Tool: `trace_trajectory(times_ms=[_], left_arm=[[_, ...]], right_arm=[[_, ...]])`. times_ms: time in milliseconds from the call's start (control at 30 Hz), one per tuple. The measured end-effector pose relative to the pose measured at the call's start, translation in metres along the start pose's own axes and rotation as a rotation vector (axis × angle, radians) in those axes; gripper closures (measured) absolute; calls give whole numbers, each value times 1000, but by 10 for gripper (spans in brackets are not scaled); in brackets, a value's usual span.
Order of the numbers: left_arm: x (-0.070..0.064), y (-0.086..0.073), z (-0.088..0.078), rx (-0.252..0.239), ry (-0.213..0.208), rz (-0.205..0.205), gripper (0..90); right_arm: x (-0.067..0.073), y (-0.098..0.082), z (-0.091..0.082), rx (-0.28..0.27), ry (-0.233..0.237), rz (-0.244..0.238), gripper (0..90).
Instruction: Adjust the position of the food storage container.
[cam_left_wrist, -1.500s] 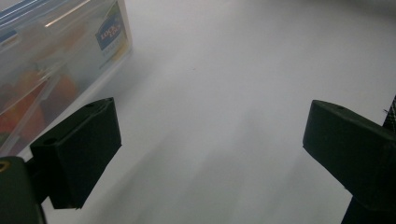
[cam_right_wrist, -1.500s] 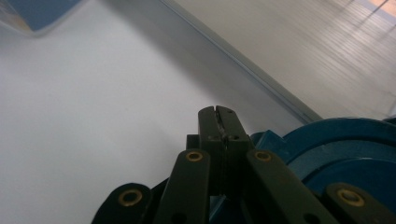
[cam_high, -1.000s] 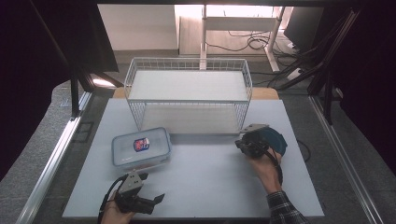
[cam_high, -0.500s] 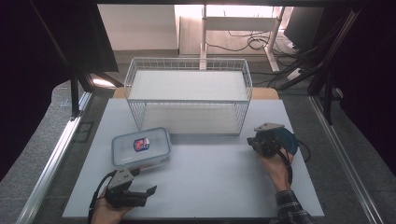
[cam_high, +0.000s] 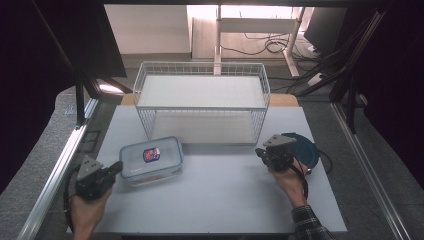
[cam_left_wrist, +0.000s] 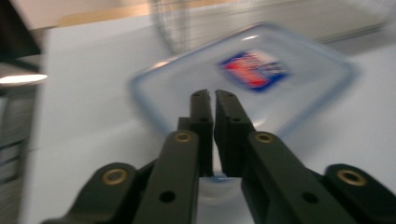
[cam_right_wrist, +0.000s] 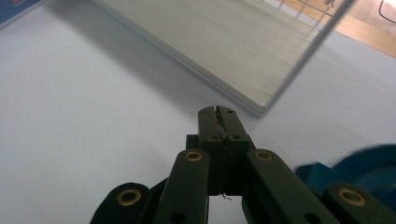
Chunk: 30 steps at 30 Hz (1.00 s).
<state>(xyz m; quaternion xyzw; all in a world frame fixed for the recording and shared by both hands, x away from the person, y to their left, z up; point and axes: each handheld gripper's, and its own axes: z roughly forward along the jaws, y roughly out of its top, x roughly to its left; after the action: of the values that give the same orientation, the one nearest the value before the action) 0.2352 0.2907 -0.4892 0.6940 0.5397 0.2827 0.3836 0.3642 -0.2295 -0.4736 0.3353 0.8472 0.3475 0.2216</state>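
Note:
A clear food container (cam_high: 151, 159) with a blue-rimmed lid and a red and blue label lies on the white table (cam_high: 220, 200), in front of the wire rack (cam_high: 200, 95). My left gripper (cam_high: 117, 167) is at the container's left side. Its jaws have just been closing and now stand shut with nothing between them. In the left gripper view the tips (cam_left_wrist: 214, 95) hang over the near edge of the blurred container (cam_left_wrist: 261, 70). My right gripper (cam_high: 260, 151) is shut and empty beside a blue plate (cam_high: 306, 150). In its own view, it (cam_right_wrist: 218, 111) points at the rack's lower shelf (cam_right_wrist: 224, 42).
The white wire rack stands at the back middle of the table, with a board on top and a lower shelf. A metal rail (cam_high: 60, 165) runs along the table's left edge. Cables lie on the floor beyond the rack. Bare table lies between the two hands.
My left gripper has moved left and away from the person, up to the container's left side, and its jaws have gone from open to shut. The right hand is about where it was.

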Motion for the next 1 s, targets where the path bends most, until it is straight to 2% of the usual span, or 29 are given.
trace_trajectory(times_ms=[33, 67, 167, 300, 367, 433, 500, 533, 600, 667, 767, 800, 1000], left_arm=[[15, -3, 10, 41, 41, -15, 899], [15, -3, 10, 41, 41, -15, 899], [29, -3, 26, 91, 52, -23, 900], [33, 0, 53, 148, 56, 8, 900], [37, 2, 69, 164, 42, 7, 899], [38, 3, 72, 165, 35, 2, 899], [41, 4, 81, 161, -2, -18, 899], [41, 4, 81, 161, -2, -18, 900], [42, 4, 84, 156, -46, -47, 900], [38, 5, 86, 154, -66, -46, 900], [21, 11, 94, 156, -109, -20, 900], [21, 11, 94, 156, -109, -20, 900], [-2, 20, 109, 153, -166, 5, 899]], right_arm=[[3, 1, 2, 0, 15, 18, 893], [3, 1, 2, 0, 15, 18, 893], [7, 3, 4, 0, 30, 18, 893], [11, 4, 7, 14, 31, 6, 892], [14, 5, 9, 12, 34, 4, 889], [16, 5, 9, 15, 36, -3, 881], [17, 5, 10, 15, 45, -9, 871], [17, 5, 10, 15, 45, -9, 871], [18, 5, 11, 17, 51, -10, 862], [18, 5, 13, 15, 65, -7, 862], [20, 7, 14, 13, 71, 0, 867], [20, 7, 14, 13, 71, 0, 867], [27, 13, 19, 3, 91, -12, 880]])
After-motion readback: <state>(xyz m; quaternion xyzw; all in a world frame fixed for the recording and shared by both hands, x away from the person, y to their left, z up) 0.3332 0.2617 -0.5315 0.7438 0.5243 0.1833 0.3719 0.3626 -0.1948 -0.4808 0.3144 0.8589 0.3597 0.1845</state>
